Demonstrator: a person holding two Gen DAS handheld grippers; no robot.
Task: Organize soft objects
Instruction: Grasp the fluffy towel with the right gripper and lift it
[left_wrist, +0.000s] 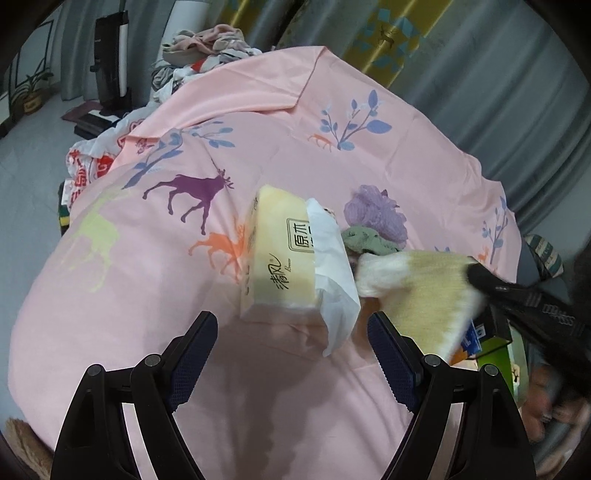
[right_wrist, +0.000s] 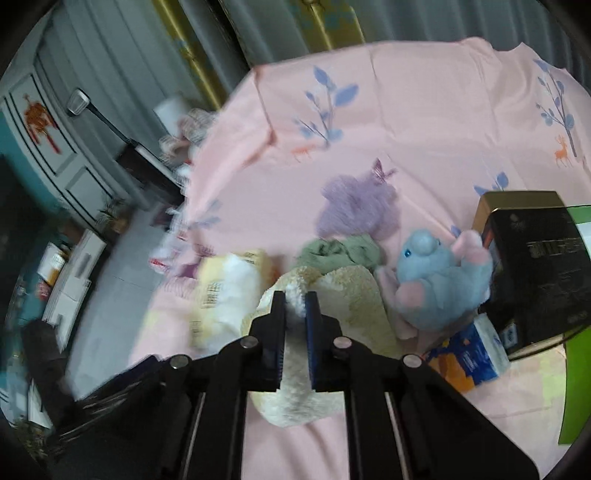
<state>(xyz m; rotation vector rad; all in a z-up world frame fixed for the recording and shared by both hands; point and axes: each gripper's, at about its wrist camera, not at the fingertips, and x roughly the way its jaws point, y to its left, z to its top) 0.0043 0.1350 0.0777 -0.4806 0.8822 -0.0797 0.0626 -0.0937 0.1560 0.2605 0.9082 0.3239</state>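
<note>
In the right wrist view, the right gripper (right_wrist: 296, 304) pinches a fold of the cream towel (right_wrist: 354, 295) at lower centre, on the pink sheet (right_wrist: 424, 122), left of the blue plush toy (right_wrist: 439, 280). The left gripper (left_wrist: 291, 332) hangs spread wide before the tissue pack (left_wrist: 280, 258)

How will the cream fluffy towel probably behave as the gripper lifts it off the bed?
The towel will probably droop: it already bunches where the right gripper pinches it. It is likely light, being thin pile. Slipping seems unlikely, since the jaws bite deep into the fluff.
</note>
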